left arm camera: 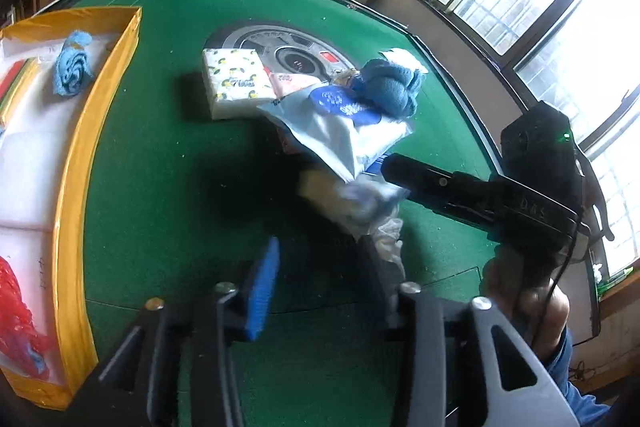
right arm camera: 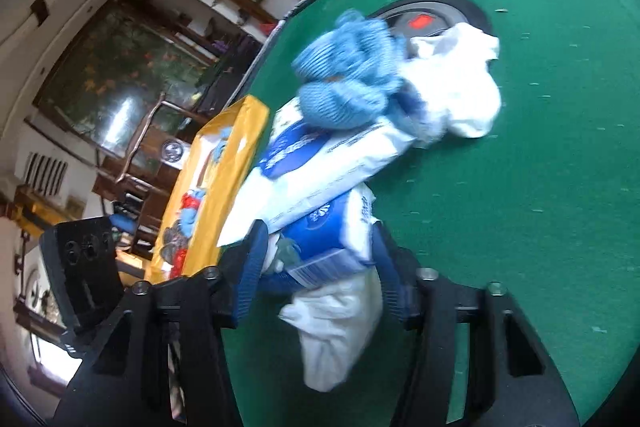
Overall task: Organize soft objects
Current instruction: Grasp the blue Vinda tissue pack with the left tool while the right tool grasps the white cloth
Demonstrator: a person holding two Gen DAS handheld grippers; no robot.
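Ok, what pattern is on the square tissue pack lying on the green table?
White tissue pack with small yellow lemons and dark leaves; clearest in the left wrist view.

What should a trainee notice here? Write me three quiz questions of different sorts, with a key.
1. True or false: the yellow tray holds a light blue cloth.
2. What sits between the right gripper's jaws? A) a blue-and-white tissue pack B) a sponge C) a book
3. Fill in: the table is covered in ____ felt.

Key: 1 true; 2 A; 3 green.
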